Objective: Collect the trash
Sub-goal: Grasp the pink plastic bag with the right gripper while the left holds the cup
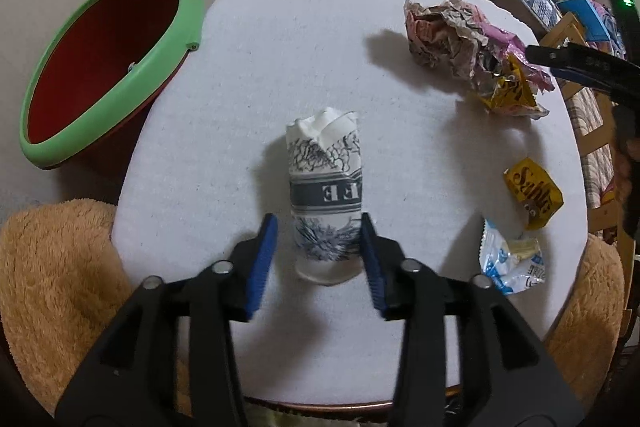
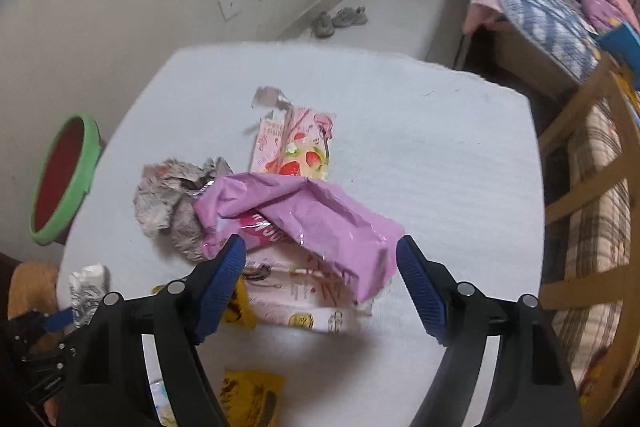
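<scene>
Left gripper (image 1: pixel 320 239) jaws open around crumpled cup (image 1: pixel 325 195), right gripper (image 2: pixel 320 267) jaws open

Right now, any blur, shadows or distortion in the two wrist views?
Left wrist: sharp, fisheye-bent table edges, paper cup throwing a soft shadow leftward. Right wrist: motion blur smears the pink wrapper, and dark corners ring both views.

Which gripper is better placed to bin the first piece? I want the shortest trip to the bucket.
Probably the left. The left gripper already straddles the crushed paper cup, with the green-rimmed bucket just beside the table. The right gripper hangs open over the pink wrapper, farther from the bucket.
</scene>
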Action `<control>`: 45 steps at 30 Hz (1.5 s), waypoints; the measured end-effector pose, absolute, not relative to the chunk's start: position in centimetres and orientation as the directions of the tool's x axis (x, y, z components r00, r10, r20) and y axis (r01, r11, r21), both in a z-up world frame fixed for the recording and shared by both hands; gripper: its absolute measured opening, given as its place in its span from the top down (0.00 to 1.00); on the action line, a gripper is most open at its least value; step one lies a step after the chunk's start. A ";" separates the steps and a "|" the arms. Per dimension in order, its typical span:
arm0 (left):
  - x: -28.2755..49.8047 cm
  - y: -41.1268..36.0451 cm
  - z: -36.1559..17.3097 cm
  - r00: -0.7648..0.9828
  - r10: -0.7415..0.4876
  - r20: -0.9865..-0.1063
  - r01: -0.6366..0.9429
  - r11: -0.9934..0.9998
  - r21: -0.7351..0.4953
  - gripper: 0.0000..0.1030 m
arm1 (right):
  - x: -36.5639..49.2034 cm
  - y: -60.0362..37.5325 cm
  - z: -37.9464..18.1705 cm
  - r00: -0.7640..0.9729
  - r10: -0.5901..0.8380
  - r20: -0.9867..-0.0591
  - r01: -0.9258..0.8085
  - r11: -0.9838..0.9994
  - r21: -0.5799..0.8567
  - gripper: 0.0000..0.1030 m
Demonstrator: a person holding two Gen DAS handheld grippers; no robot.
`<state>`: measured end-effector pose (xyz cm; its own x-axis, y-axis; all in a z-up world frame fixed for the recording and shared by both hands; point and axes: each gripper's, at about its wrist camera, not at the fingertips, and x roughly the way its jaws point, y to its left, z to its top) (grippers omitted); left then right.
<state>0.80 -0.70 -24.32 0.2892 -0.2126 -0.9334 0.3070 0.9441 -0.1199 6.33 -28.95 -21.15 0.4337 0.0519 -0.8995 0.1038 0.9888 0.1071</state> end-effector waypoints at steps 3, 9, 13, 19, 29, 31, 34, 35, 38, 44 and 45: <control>1.0 -0.5 -24.5 0.284 -0.219 -0.933 0.294 0.947 -0.133 0.53 | 7.5 -29.0 -22.4 0.398 0.058 -0.916 0.084 0.991 0.100 0.27; 1.4 -0.6 -24.4 0.290 -0.227 -0.930 0.284 0.948 -0.143 0.46 | 7.5 -28.8 -22.9 0.389 0.140 -0.910 0.071 0.981 0.181 0.63; 1.5 -0.9 -24.6 0.283 -0.235 -0.930 0.291 0.945 -0.150 0.43 | 6.0 -28.1 -22.0 0.386 0.269 -0.882 0.090 0.941 0.326 0.65; 1.8 -1.8 -24.8 0.280 -0.229 -0.932 0.314 0.940 -0.137 0.43 | 3.0 -25.6 -19.6 0.397 0.330 -0.856 0.059 0.922 0.383 0.66; 2.1 -0.8 -25.6 0.252 -0.220 -0.942 0.273 0.950 -0.149 0.59 | 0.4 -25.9 -19.7 0.412 0.251 -0.876 0.084 0.947 0.311 0.53; 2.1 -0.5 -25.2 0.266 -0.214 -0.940 0.265 0.954 -0.142 0.59 | 1.0 -26.0 -19.1 0.428 0.245 -0.870 0.059 0.953 0.297 0.42; 2.0 -0.4 -24.7 0.277 -0.215 -0.936 0.262 0.955 -0.142 0.60 | 2.4 -25.3 -18.9 0.402 0.256 -0.879 -0.014 0.962 0.273 0.37; 2.0 -0.3 -24.5 0.282 -0.214 -0.935 0.263 0.955 -0.140 0.60 | 3.1 -24.8 -19.0 0.393 0.254 -0.884 -0.051 0.966 0.255 0.37; 1.9 -0.1 -24.0 0.292 -0.212 -0.933 0.260 0.956 -0.136 0.59 | 4.7 -24.1 -20.3 0.346 0.289 -0.893 -0.121 0.957 0.263 0.31; 1.5 0.4 -23.4 0.304 -0.201 -0.931 0.253 0.959 -0.125 0.60 | 6.4 -23.9 -23.9 0.235 0.396 -0.888 -0.170 0.916 0.364 0.46; 1.5 0.5 -23.3 0.307 -0.200 -0.930 0.251 0.960 -0.124 0.60 | 6.2 -24.0 -24.1 0.236 0.401 -0.885 -0.165 0.914 0.370 0.53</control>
